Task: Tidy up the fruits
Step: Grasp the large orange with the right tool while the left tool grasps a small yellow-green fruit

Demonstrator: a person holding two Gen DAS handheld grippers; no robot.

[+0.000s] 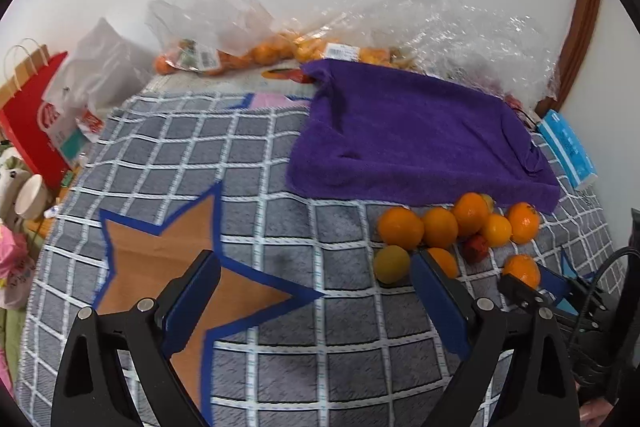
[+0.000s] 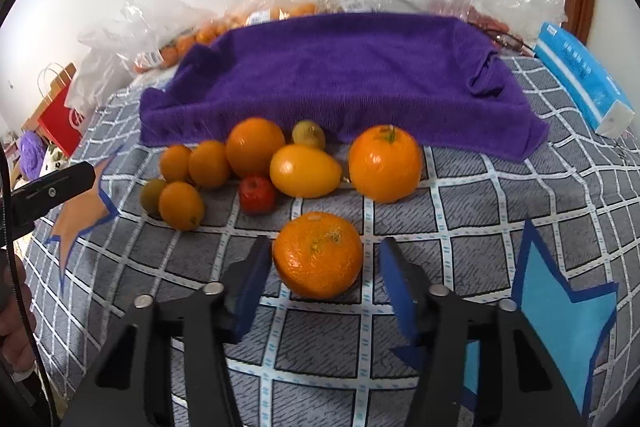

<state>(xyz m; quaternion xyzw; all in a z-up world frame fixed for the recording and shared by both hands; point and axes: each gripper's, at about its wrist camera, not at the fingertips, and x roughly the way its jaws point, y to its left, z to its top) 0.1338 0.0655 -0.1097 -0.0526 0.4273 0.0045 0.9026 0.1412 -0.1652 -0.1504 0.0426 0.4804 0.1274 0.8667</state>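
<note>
Several oranges and small fruits (image 2: 256,167) lie in a cluster on the grey checked cloth (image 2: 460,195), in front of a purple towel (image 2: 340,79). One mandarin (image 2: 318,254) sits apart, between the open fingers of my right gripper (image 2: 324,267), which do not touch it. In the left wrist view the cluster (image 1: 452,227) is at the right and that mandarin (image 1: 522,269) lies by the right gripper's tip. My left gripper (image 1: 316,279) is open and empty over the cloth, near an orange star patch (image 1: 160,267).
Clear plastic bags of oranges (image 1: 240,43) lie behind the towel by the wall. A blue tissue pack (image 2: 580,79) is at the right. A red paper bag (image 1: 28,107) and cups stand at the left. A blue star patch (image 2: 560,311) is at the right.
</note>
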